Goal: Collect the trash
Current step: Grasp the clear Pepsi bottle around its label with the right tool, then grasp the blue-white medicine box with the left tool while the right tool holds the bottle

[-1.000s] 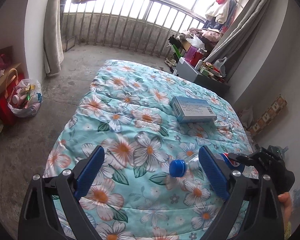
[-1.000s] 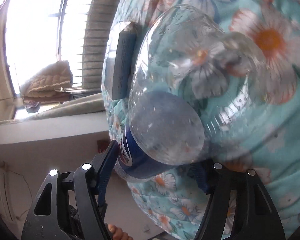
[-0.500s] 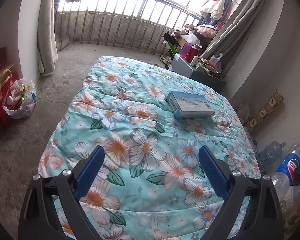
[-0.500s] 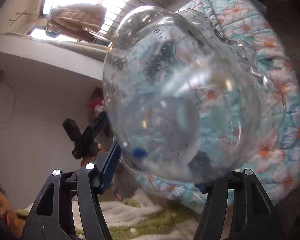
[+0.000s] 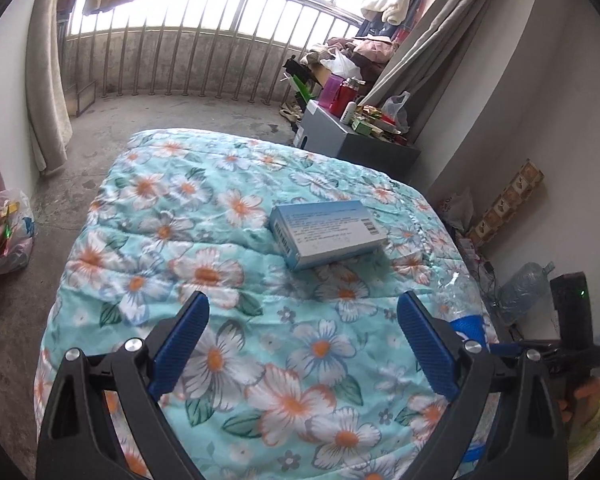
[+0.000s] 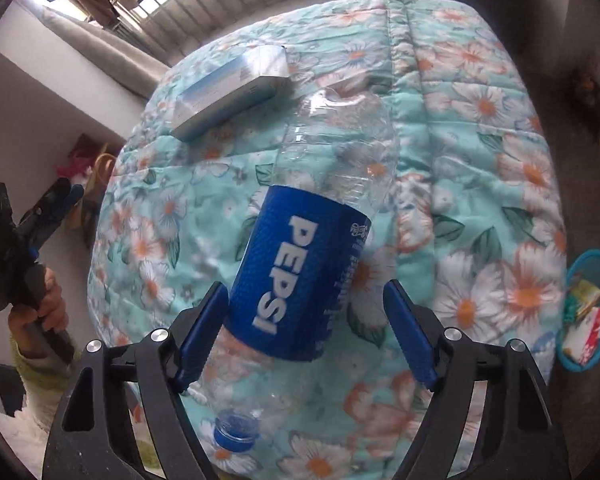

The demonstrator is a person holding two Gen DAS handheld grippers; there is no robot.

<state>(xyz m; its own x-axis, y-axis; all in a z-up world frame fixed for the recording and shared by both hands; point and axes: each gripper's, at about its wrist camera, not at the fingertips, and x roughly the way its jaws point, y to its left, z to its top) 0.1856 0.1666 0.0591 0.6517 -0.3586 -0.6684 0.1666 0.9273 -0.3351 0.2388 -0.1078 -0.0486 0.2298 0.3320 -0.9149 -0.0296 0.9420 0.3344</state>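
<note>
I have the right claw (image 6: 304,336), jaws just widened, with the bottle (image 6: 300,280) between them, touching only the left pad, long axis running away from me, cap nearest; left claw (image 5: 300,344) open, empty.

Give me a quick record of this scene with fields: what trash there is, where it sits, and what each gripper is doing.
surface: bed with floral quilt
trash item one: Pepsi bottle, clear, blue cap on
trash item two: light blue box, lying flat on the quilt
left gripper: open, nothing between its jaws, box ahead of it
right gripper: jaws have just been opening; bottle between them, one pad clear of it
bin: blue basket on the floor beside the bed, wrappers inside
</note>
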